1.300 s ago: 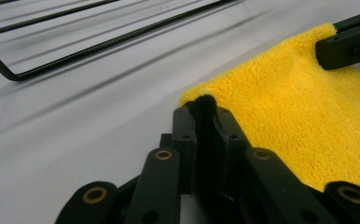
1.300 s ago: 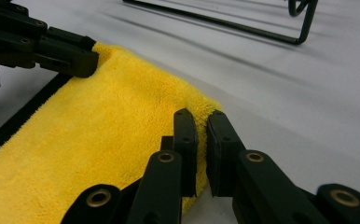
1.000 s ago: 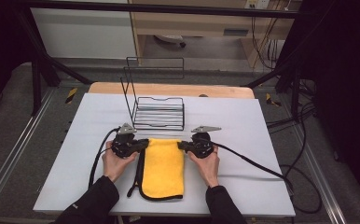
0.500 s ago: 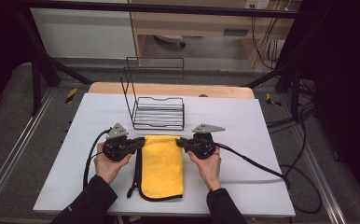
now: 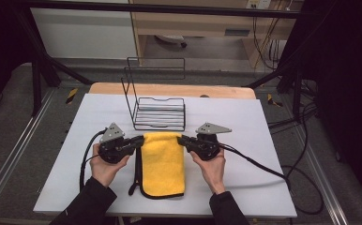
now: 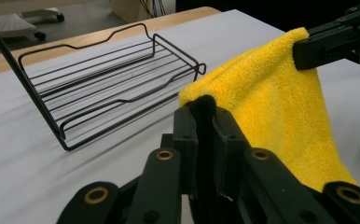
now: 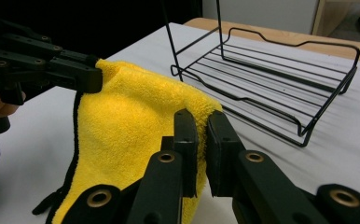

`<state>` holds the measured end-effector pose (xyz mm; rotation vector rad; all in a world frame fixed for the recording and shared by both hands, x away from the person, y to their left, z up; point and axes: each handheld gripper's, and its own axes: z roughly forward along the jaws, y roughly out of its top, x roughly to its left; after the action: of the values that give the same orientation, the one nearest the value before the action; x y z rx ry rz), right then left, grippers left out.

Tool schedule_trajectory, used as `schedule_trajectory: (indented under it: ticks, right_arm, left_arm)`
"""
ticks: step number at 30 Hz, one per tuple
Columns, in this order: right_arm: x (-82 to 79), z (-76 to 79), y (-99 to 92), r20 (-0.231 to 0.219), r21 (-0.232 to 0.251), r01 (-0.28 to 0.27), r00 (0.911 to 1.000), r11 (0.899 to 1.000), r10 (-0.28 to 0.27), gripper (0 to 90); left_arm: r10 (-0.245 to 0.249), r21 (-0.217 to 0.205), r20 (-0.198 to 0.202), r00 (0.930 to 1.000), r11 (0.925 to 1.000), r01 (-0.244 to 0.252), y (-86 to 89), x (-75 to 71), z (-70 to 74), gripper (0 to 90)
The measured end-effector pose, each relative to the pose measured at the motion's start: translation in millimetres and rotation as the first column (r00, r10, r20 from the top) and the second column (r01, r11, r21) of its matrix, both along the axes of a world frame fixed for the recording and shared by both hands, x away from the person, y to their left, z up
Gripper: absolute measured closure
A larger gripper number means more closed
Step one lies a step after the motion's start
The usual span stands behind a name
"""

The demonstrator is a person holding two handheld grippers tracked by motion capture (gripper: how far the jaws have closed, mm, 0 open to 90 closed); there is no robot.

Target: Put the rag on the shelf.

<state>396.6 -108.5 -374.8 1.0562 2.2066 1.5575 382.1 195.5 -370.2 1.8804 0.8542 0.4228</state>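
A yellow towel (image 5: 162, 161) with a black hem is held up by its two far corners above the white table (image 5: 263, 126), its lower part hanging onto the tabletop. My left gripper (image 5: 139, 140) is shut on the towel's left corner, the jaws pinching the yellow cloth (image 6: 262, 107) in the left gripper view. My right gripper (image 5: 182, 139) is shut on the right corner; in the right gripper view the towel (image 7: 127, 116) stretches from my jaws across to the other gripper (image 7: 82, 74).
A black wire rack (image 5: 158, 110) with a tall back frame stands just beyond the towel, near the table's far edge. Black cables (image 5: 263, 166) trail off to the right and left of the hands. The rack (image 6: 108, 79) lies close ahead of the lifted towel.
Both hands have risen and moved away from the table's near edge toward the rack, lifting the towel's far edge off the table. The grips have not changed.
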Motion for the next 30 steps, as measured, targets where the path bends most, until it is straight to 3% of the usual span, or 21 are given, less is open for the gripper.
schedule_trajectory:
  ticks: [17,30]
  right_arm:
    - [-12.7,30.7,0.9,0.105,0.033,-0.005,0.9945,0.999,0.001,84.2]
    - [-20.1,56.4,-2.3,0.191,0.035,-0.002,0.9816,0.999,-0.005,84.3]
  left_arm:
    - [0.021,-0.059,0.088,0.9959,0.9981,-0.016,3.7,-11.9,25.3,81.2]
    - [0.029,-0.087,0.159,0.9868,0.9961,-0.015,1.1,-17.8,46.2,81.2]
